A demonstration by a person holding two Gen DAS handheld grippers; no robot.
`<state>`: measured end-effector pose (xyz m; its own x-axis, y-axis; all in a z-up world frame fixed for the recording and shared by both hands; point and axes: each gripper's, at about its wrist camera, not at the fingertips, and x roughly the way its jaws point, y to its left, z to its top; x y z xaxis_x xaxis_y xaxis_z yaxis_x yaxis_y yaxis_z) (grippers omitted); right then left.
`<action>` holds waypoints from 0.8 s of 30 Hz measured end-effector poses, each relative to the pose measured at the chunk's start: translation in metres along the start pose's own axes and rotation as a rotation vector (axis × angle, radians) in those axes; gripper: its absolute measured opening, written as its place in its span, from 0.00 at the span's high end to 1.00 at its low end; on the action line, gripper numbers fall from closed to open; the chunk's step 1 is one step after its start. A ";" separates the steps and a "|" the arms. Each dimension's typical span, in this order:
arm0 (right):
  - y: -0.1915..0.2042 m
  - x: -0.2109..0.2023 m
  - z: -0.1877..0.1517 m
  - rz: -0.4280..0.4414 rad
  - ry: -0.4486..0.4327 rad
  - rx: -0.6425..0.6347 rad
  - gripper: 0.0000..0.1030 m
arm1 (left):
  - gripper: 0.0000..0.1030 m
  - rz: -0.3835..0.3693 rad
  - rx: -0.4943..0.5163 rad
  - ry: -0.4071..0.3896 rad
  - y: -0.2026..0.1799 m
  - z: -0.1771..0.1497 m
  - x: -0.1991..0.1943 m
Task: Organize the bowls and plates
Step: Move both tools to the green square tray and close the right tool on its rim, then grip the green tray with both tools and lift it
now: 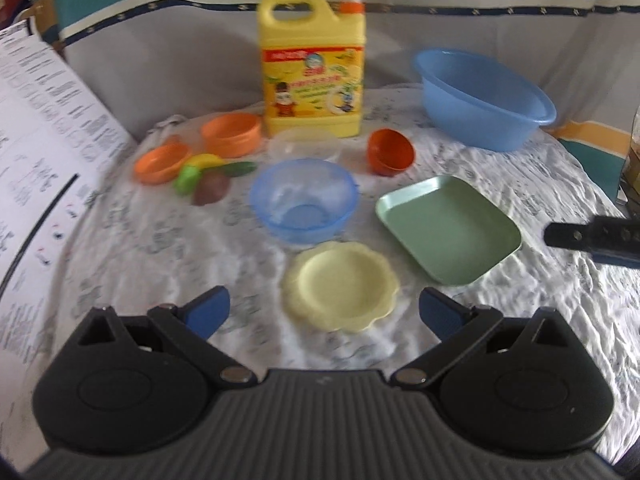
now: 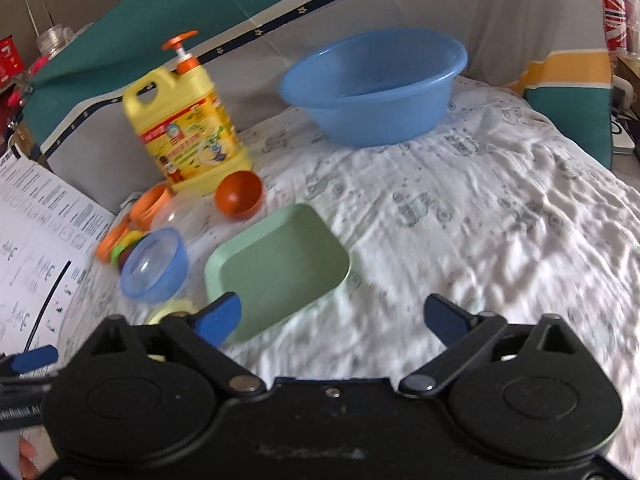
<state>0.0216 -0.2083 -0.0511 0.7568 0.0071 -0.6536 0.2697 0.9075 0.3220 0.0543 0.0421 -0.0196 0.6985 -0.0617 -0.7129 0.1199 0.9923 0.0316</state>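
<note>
A scalloped yellow plate (image 1: 341, 285) lies just ahead of my left gripper (image 1: 325, 312), which is open and empty. Beyond it stand a clear blue bowl (image 1: 304, 199), a green square plate (image 1: 449, 227), a dark orange bowl (image 1: 390, 151), a clear bowl (image 1: 304, 145) and two orange dishes (image 1: 231, 134). My right gripper (image 2: 334, 319) is open and empty above the cloth, its left finger over the green plate's near corner (image 2: 276, 268). The blue bowl (image 2: 154, 265) and orange bowl (image 2: 239, 195) lie to its left. The right gripper's tip (image 1: 592, 236) shows at the left view's right edge.
A big blue basin (image 2: 374, 84) stands at the back right. A yellow detergent jug (image 1: 312, 68) stands at the back centre. Toy vegetables (image 1: 212, 178) lie by the orange dishes. A printed sheet (image 1: 44, 152) lies on the left. White cloth (image 2: 500, 216) covers the table.
</note>
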 end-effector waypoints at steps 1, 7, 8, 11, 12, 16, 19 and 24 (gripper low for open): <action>-0.002 0.006 0.004 0.004 0.001 -0.007 0.13 | 0.00 -0.006 0.004 0.004 -0.004 0.003 0.005; 0.004 0.048 0.026 0.042 0.019 -0.065 0.28 | 0.00 -0.024 0.039 0.022 -0.029 0.017 0.033; 0.003 0.055 0.030 0.047 0.025 -0.071 0.29 | 0.00 -0.025 0.042 0.026 -0.032 0.019 0.037; 0.006 0.075 0.037 0.057 0.046 -0.086 0.43 | 0.00 -0.028 0.050 0.039 -0.039 0.025 0.050; 0.006 0.082 0.039 0.065 0.054 -0.087 0.49 | 0.00 -0.028 0.050 0.043 -0.041 0.027 0.054; 0.008 0.106 0.043 0.076 0.084 -0.099 0.69 | 0.02 -0.041 0.044 0.062 -0.048 0.033 0.069; 0.006 0.117 0.042 0.068 0.092 -0.103 0.83 | 0.07 -0.049 0.047 0.069 -0.052 0.037 0.077; -0.003 0.113 0.036 0.049 0.100 -0.116 0.95 | 0.16 -0.076 0.054 0.079 -0.064 0.044 0.090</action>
<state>0.1275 -0.2252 -0.1010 0.7029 0.0892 -0.7057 0.1586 0.9475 0.2778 0.1406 -0.0317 -0.0545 0.6282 -0.1254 -0.7679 0.2094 0.9778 0.0117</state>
